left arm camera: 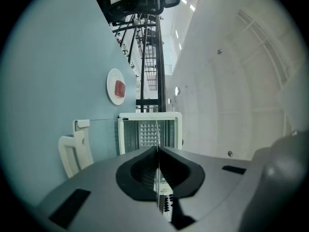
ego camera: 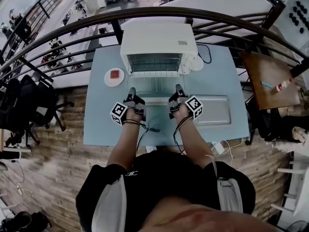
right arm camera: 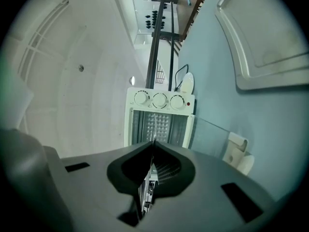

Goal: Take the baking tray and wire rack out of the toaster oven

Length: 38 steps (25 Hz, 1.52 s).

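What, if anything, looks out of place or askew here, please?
Nothing stands out. The oven sits square with its door open, the tray lies flat on the table, and the left gripper and right gripper both grip the rack.

Wire rack [ego camera: 155, 74] partly out; baking tray [ego camera: 215, 111] on table

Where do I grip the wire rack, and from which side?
The front edge of the wire rack, approached from the open front of the toaster oven: it lies flat and thin, edge-on to the jaws. The left gripper and right gripper are shut on it so, one toward each side.
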Available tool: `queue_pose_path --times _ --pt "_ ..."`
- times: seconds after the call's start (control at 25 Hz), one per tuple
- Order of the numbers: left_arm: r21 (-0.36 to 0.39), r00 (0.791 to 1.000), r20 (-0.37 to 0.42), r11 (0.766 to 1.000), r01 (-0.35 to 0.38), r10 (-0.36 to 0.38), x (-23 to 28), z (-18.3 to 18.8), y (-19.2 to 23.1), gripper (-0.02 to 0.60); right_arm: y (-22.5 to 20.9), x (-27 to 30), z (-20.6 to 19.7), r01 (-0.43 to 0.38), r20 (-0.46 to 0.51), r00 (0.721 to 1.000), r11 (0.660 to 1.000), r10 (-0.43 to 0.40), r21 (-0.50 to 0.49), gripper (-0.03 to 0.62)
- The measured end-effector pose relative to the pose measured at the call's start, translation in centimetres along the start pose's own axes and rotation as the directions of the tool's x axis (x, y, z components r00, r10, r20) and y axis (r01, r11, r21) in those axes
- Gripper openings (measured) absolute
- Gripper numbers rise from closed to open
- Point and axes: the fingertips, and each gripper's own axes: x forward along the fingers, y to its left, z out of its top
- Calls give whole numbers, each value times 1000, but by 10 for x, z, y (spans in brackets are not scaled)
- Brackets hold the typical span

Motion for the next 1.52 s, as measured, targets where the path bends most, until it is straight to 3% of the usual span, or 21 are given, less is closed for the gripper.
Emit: queue_pose_path --times 0.2,0.52,0.96,1.24,1.52 --pt "12 1000 -15 1000 -25 25 -27 -22 8 17 -3 -28 8 -5 -42 999 1000 5 0 3" --pt "57 998 -56 998 -3 6 -49 -49 -8 17 4 -52 22 -27 -77 997 1000 27 -7 3" --pt "108 984 -177 994 18 1 -64 -113 -21 17 11 -101 72 -43 -33 999 997 42 -57 3" --pt "136 958 -287 990 26 15 -60 -163 -25 17 3 -136 113 -1 51 999 998 4 -56 3" --pt "160 918 -393 987 11 53 -53 -260 -8 17 -25 -188 194 44 136 990 997 -36 -56 3"
